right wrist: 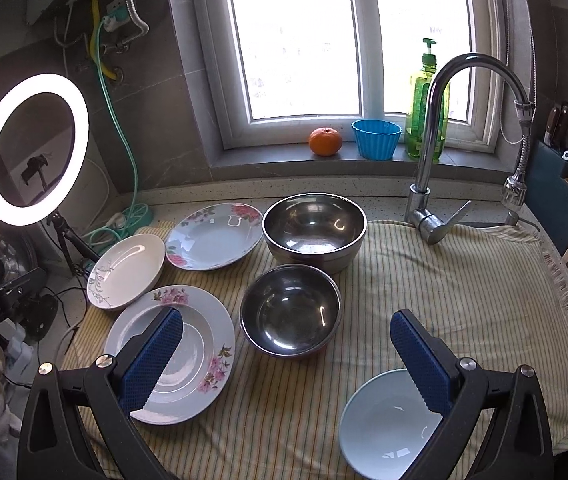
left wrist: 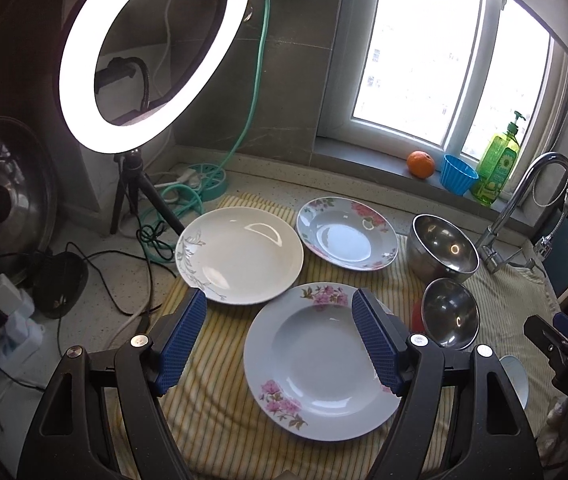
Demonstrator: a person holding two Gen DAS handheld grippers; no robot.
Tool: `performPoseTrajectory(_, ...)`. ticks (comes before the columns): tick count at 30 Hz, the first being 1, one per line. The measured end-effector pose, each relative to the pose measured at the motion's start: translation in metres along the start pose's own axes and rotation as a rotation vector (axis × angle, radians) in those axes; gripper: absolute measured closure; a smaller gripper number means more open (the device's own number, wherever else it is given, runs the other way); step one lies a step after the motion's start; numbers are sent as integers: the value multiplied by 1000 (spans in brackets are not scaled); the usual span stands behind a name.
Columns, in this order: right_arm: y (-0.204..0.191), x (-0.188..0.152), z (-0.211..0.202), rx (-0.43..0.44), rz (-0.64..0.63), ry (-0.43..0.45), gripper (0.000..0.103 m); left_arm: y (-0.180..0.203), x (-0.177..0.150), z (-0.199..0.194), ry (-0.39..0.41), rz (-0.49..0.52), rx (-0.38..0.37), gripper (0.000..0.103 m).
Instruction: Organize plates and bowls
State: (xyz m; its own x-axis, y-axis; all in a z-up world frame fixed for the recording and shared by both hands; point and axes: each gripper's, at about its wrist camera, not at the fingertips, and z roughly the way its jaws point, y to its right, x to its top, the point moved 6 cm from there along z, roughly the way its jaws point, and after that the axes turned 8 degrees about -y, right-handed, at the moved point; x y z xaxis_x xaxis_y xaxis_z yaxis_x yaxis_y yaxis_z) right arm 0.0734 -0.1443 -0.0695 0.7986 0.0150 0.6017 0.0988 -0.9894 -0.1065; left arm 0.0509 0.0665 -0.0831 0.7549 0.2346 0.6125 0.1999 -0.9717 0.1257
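On the striped cloth [right wrist: 444, 280] lie three plates: a near blue floral plate [left wrist: 316, 360] [right wrist: 188, 340], a white plate [left wrist: 240, 254] [right wrist: 128, 268], and a far blue floral plate [left wrist: 348, 232] [right wrist: 212, 236]. A large steel bowl [left wrist: 444, 248] [right wrist: 314, 232] and a small steel bowl [left wrist: 450, 314] [right wrist: 290, 312] stand to their right. A pale blue bowl [right wrist: 388, 428] [left wrist: 518, 376] sits nearest. My left gripper [left wrist: 280, 336] is open above the near floral plate. My right gripper [right wrist: 288, 356] is open and empty, hovering near the small steel bowl; it also shows in the left wrist view [left wrist: 560, 340].
A ring light on a tripod [left wrist: 152, 52] [right wrist: 32, 152] stands left, with cables and a pot lid [left wrist: 4, 196]. A faucet [right wrist: 440, 140] rises behind the cloth. An orange [right wrist: 325, 141], blue cup [right wrist: 376, 138] and soap bottle [right wrist: 424, 108] sit on the windowsill. A knife block [right wrist: 564, 176] stands right.
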Motion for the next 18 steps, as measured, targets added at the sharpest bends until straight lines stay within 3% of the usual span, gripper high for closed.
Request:
performPoseTrajectory(6, -23, 2, 15, 23, -73, -30, 2, -15, -12, 11, -54, -45, -5, 28)
performPoseTrajectory(8, -29, 2, 22, 32, -89, -51, 7, -19, -17, 15, -70, -60, -7, 32)
performPoseTrajectory(10, -33, 1, 29, 56, -88, -85, 21, -22, -21, 19, -84, -68, -5, 32)
performPoseTrajectory(18, -40, -19, 56, 136, -27, -209, 35, -39, -29, 39, -151, -106, -40, 45)
